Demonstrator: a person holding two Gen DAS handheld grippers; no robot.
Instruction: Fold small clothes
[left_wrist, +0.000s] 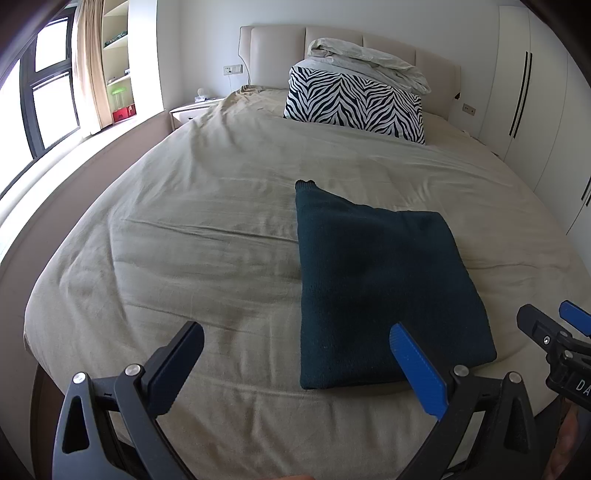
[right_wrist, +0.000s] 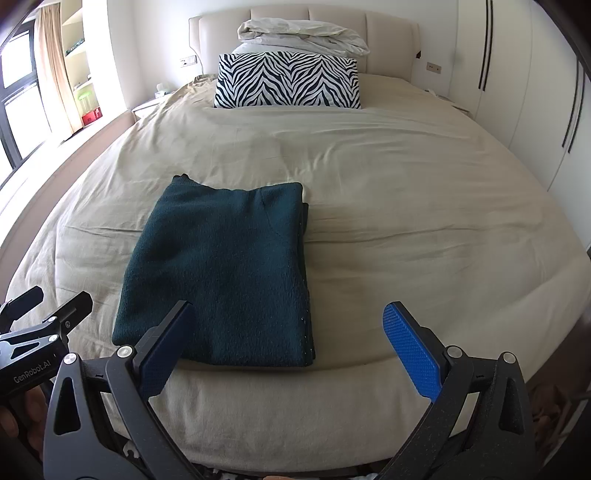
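The dark green sweater (right_wrist: 221, 273) is folded into a neat rectangle and sits on the bed (right_wrist: 406, 229), close to the foot edge, a bit left of centre in the right wrist view. One knit corner pokes out past the fold at the far left. On its right side you can see the stacked layer edges.

Both grippers hang above the foot of the bed, not touching anything. The left gripper (left_wrist: 297, 360) has its fingers spread wide with nothing between them; its blue finger (left_wrist: 417, 369) overlaps the near edge of the sweater in the left wrist view, but that looks like it's just in front of it, not on it. The right gripper (right_wrist: 295, 345) is the same deal, fingers wide apart and empty, lined up with the sweater's near right corner.

Further up the bed there's a zebra-print pillow (right_wrist: 288, 79) with a bundled white blanket (right_wrist: 303, 35) on top, against the padded headboard (right_wrist: 388, 33). White wardrobe doors (right_wrist: 517, 92) run along the right, and a window (left_wrist: 48, 96) with a beige curtain (left_wrist: 88, 62) is on the left.
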